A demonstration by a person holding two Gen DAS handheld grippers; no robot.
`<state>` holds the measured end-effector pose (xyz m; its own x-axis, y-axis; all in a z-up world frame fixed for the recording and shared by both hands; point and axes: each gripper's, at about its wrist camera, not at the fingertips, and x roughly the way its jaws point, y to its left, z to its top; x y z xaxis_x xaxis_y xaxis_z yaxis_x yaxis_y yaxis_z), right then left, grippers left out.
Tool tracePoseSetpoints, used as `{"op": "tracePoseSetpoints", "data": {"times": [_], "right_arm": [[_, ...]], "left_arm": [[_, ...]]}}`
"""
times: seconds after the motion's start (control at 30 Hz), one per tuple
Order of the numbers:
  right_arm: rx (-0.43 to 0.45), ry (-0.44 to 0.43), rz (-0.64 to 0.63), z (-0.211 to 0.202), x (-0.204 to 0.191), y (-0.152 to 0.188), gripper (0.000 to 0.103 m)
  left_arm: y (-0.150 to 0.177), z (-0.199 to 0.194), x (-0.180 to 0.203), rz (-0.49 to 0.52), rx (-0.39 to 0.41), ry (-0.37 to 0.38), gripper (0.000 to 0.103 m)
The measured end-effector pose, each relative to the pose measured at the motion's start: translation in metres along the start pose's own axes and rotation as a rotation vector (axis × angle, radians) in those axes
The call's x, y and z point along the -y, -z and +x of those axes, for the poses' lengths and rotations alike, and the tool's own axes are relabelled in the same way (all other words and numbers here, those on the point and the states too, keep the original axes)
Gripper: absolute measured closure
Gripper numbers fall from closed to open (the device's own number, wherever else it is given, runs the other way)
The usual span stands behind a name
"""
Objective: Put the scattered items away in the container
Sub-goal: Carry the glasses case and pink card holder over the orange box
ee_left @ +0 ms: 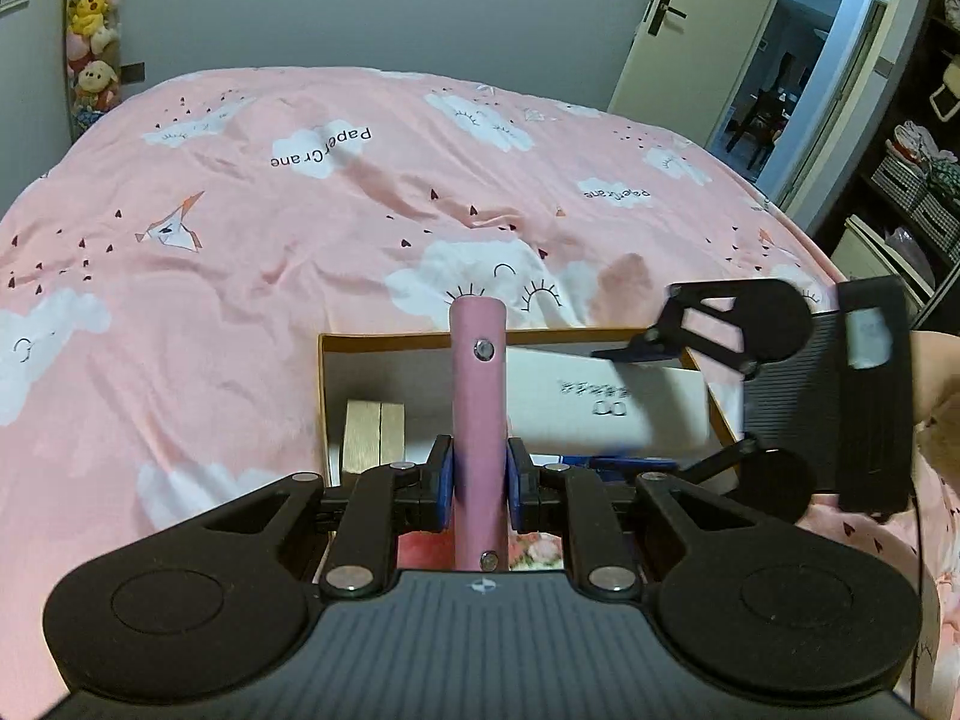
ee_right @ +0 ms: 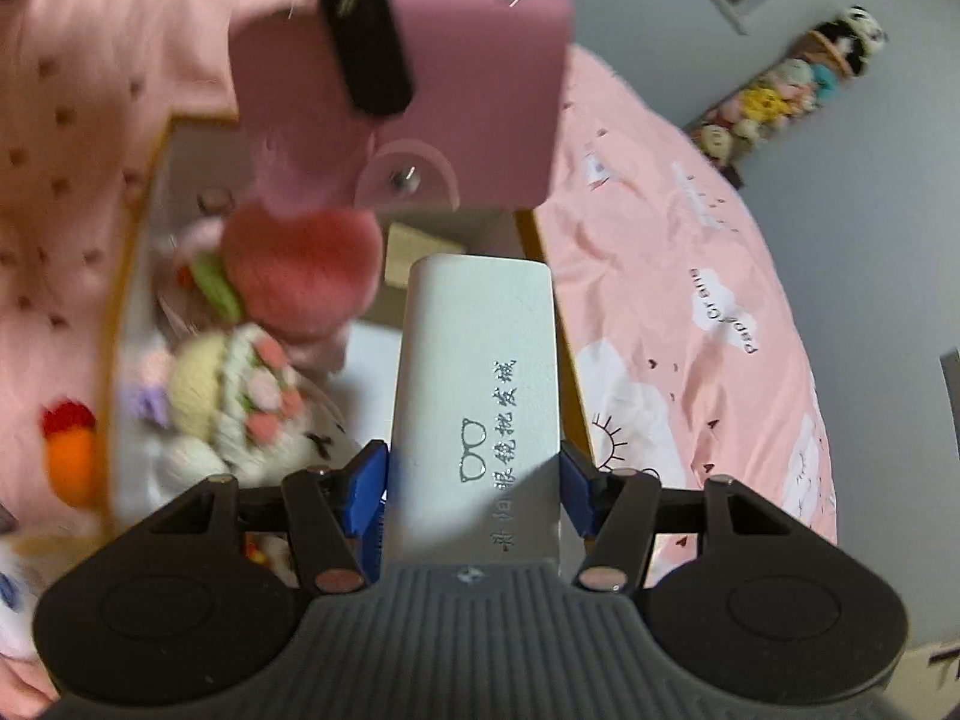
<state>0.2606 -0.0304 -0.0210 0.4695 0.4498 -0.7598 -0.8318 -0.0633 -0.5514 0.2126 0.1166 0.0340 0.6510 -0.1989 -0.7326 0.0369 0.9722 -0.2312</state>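
Both grippers hold items above the cardboard box on the pink bed — left gripper clamped on a pink board, right gripper clamped on a white glasses case. Plush toys lie inside, near its left wall.

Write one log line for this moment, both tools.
left tool: shut on pink case | right tool: shut on white case | both above box

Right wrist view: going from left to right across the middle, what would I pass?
Pink bedspread → box's orange rim → knitted dolls → white glasses case held in the right gripper → cloud-print bedspread → grey wall.
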Motion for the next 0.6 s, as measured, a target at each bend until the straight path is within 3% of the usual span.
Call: {"op": "tracePoseSetpoints", "data": {"times": [0.27,0.6], "right_arm": [[-0.025,-0.109,-0.052,0.049,0.010,0.002,0.041],[-0.007,-0.166,-0.073,0.079,0.005,0.003,0.041]], "left_arm": [[-0.006,0.023,-0.013,-0.032,-0.035,-0.002,0.083],[-0.010,0.034,-0.017,-0.040,-0.055,-0.009,0.083]]}}
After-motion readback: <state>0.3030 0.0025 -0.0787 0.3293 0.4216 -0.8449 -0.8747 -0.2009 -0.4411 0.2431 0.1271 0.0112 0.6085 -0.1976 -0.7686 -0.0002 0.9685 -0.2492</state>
